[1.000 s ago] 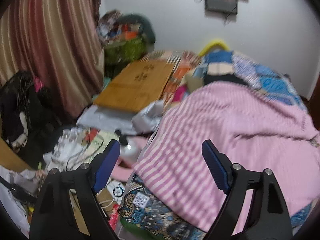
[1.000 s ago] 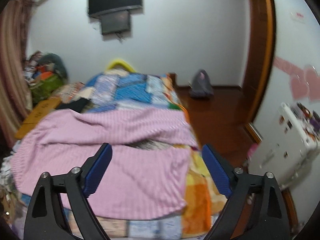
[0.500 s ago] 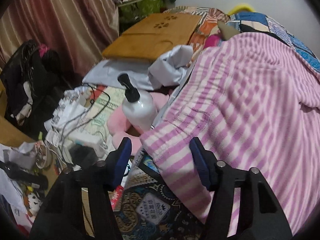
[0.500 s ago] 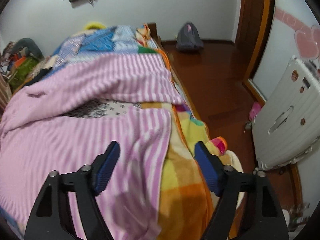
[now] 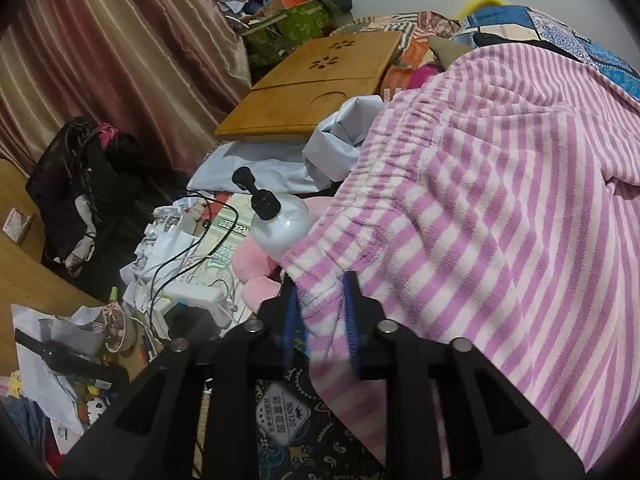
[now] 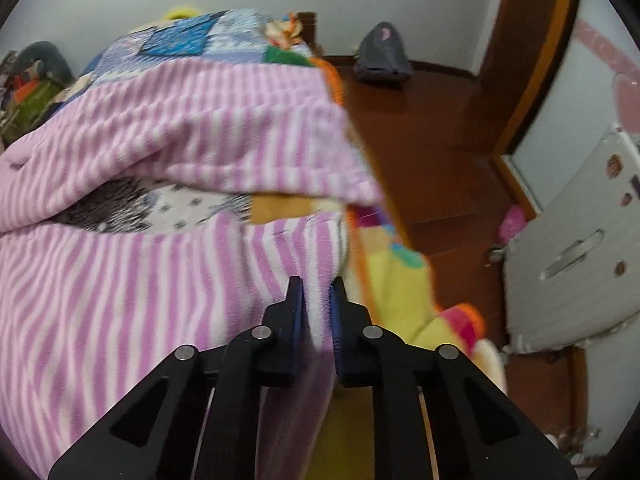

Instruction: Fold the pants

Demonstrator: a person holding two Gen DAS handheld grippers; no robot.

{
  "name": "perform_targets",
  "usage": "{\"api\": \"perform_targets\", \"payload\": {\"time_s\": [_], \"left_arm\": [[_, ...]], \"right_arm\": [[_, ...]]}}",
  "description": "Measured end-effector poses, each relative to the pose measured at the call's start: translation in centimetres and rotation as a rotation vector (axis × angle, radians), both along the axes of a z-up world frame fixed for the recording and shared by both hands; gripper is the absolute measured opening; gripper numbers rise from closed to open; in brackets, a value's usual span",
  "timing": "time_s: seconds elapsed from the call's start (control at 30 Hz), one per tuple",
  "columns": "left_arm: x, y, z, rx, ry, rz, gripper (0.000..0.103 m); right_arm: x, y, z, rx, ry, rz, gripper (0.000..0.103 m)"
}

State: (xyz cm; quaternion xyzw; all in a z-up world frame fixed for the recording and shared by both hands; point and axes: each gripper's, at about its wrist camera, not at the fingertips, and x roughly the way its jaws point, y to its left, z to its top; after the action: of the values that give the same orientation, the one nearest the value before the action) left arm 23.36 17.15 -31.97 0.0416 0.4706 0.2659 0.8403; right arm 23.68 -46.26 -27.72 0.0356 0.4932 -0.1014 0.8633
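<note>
While the pink-and-white striped pants [image 5: 500, 184] lie spread across the bed [image 6: 192, 40], both claws are seen clamped on the near edge of the garment. The jaws of the left claw [image 5: 320, 300] have just been closing, and the gathered waistband corner is pinched between its blue pads [image 5: 351, 304]; a fold of fleece is bunched up between the two fingers. The jaws of the right claw [image 6: 317, 304] have likewise just been closing and are nearly together, with the hem of the nearer trouser leg gripped between them. In the right wrist view the two legs are seen parted, a patch of patterned quilt [image 6: 160, 204] being exposed between them, and the farther leg is draped toward the bed's right-hand side. A bright yellow and orange blanket [image 6: 384, 276] hangs over that side, above the dark wooden floor [image 6: 432, 128]. Beside the left claw, off the edge of the bed, a white pump bottle [image 5: 280, 224] with a black nozzle is found just next to the waistband, among cables [image 5: 180, 256], papers and a pink plush item [image 5: 256, 264]. Farther back a wooden lap tray [image 5: 316, 84] is propped over pale cloth [image 5: 280, 160], with a striped curtain [image 5: 100, 60] behind it.
</note>
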Motion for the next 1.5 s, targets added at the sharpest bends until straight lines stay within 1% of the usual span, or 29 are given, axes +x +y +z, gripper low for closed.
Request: {"api": "perform_targets", "payload": {"time_s": [0.07,0.13,0.2,0.23,0.27,0.3,0.33,0.37,0.4,0.47,0.5,0.57,0.67,0.73,0.83,0.93,0.97,1.03,1.07,1.1,1.13,1.23,1.3,1.37,1.4,1.5], "left_arm": [[-0.4,0.2,0.2,-0.007,0.001,0.005,0.017],[-0.5,0.5,0.3,-0.016,0.005,0.008,0.017],[-0.6,0.9,0.2,-0.031,0.01,0.009,0.017],[-0.6,1.0,0.2,-0.041,0.01,0.006,0.017],[-0.6,1.1,0.4,-0.049,0.006,0.003,0.017],[-0.7,1.2,0.5,-0.06,0.001,0.0,0.017],[-0.8,1.3,0.7,-0.071,-0.003,0.001,0.017],[-0.9,1.3,0.9,-0.087,-0.006,0.004,0.017],[-1.1,1.2,1.0,-0.102,-0.011,0.004,0.018],[-1.5,1.0,1.6,-0.13,-0.026,-0.003,0.018],[-1.8,0.8,2.0,-0.14,-0.037,-0.009,0.018],[-2.2,0.0,2.8,-0.155,-0.056,-0.028,0.018],[-2.8,-1.4,4.2,-0.155,-0.083,-0.065,0.021],[-2.9,-2.1,4.5,-0.176,-0.093,-0.088,0.022],[-3.0,-2.7,4.3,-0.189,-0.086,-0.109,0.028],[-3.1,-3.3,3.0,-0.203,-0.054,-0.122,0.028],[-3.1,-3.4,2.5,-0.211,-0.043,-0.127,0.028],[-3.1,-3.7,1.3,-0.224,-0.013,-0.129,0.029],[-3.2,-3.7,0.7,-0.227,0.003,-0.128,0.029],[-3.1,-3.8,-0.2,-0.229,0.026,-0.127,0.03],[-3.2,-3.9,-0.7,-0.219,0.031,-0.129,0.031],[-3.6,-4.7,-0.9,-0.155,0.027,-0.144,0.036],[-3.7,-5.0,-0.9,-0.134,0.033,-0.155,0.037],[-3.7,-4.8,-0.8,-0.143,0.033,-0.155,0.038],[-3.8,-4.5,-0.8,-0.155,0.031,-0.153,0.038],[-3.8,-4.1,-0.7,-0.17,0.024,-0.148,0.039]], "right_arm": [[0.6,-1.1,0.0,-0.027,0.007,-0.023,0.009],[1.2,-2.8,-0.3,-0.028,0.026,-0.054,0.009],[1.8,-3.9,-0.8,-0.004,0.06,-0.077,0.01],[1.7,-4.6,-0.9,0.049,0.08,-0.082,0.01],[1.7,-4.8,-0.7,0.076,0.076,-0.088,0.017],[1.4,-4.8,-0.4,0.082,0.068,-0.093,0.026],[0.6,-4.7,0.4,0.078,0.054,-0.096,0.032],[-0.6,-4.7,1.2,0.071,0.037,-0.097,0.044],[-1.8,-4.7,1.9,0.066,0.024,-0.102,0.049],[-4.2,-4.6,3.2,0.084,0.003,-0.111,0.049],[-4.4,-4.5,3.3,0.097,0.0,-0.114,0.049],[-6.6,-4.3,3.6,0.152,-0.011,-0.135,0.049],[-7.7,-3.3,2.7,0.248,0.0,-0.156,0.049],[-7.9,-2.5,1.7,0.301,0.012,-0.166,0.049],[-8.6,-1.3,0.4,0.366,0.011,-0.17,0.049],[-8.8,-0.4,-0.7,0.39,0.035,-0.175,0.049],[-9.0,0.0,-0.8,0.391,0.036,-0.173,0.049],[-9.2,0.7,-0.7,0.369,0.027,-0.16,0.035],[-9.4,0.9,-0.5,0.368,0.026,-0.145,0.021],[-9.5,1.1,-0.4,0.372,0.025,-0.133,0.011],[-9.6,1.2,-0.2,0.369,0.016,-0.128,0.01],[-10.5,1.6,1.4,0.287,-0.037,-0.116,0.009],[-11.2,1.5,3.5,0.232,-0.092,-0.115,0.008],[-11.9,1.0,5.4,0.206,-0.142,-0.117,0.008],[-12.5,0.8,6.6,0.178,-0.17,-0.119,0.008],[-13.8,0.9,8.5,0.103,-0.203,-0.125,0.008]]}}
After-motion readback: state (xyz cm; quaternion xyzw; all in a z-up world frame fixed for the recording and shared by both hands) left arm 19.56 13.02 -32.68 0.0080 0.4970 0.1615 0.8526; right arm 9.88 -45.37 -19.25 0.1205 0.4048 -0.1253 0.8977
